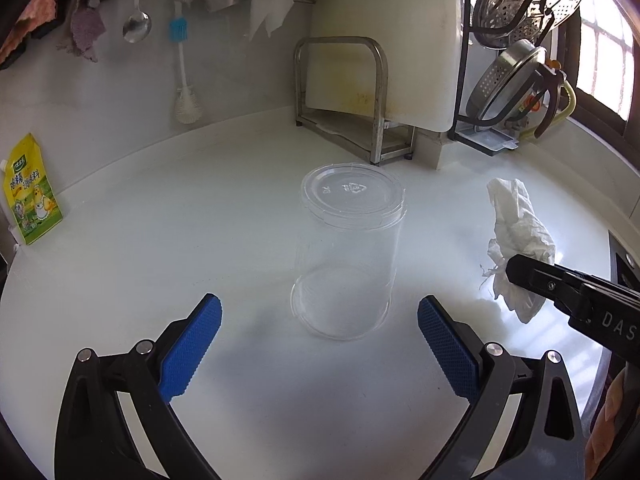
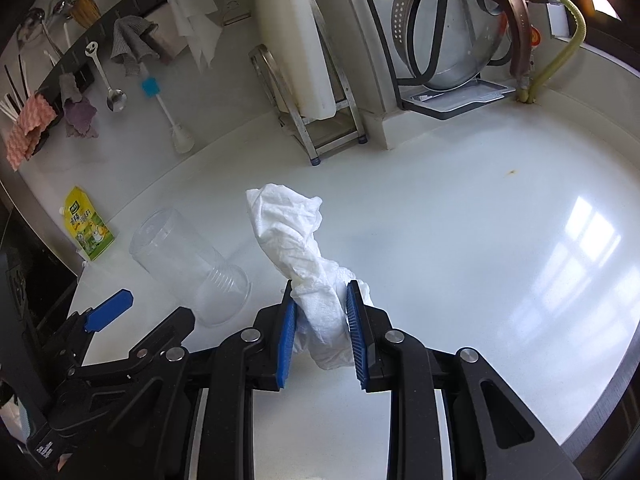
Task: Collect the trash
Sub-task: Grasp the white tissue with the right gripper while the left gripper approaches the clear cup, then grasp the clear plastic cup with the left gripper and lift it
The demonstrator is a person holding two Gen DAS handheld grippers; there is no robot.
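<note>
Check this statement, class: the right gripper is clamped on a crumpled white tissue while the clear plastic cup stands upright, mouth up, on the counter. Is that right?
Not quite. The clear plastic cup stands upside down, mouth on the counter, as the left wrist view shows. The right gripper does clamp the crumpled white tissue.

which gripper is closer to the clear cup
Left. The left gripper is open just in front of the clear cup, pads either side of it, not touching. The right gripper, off to its side, clamps the tissue.

Right tongs [image 2: 320, 300] clamped (angled down), left tongs [image 1: 320, 320] spread wide.
</note>
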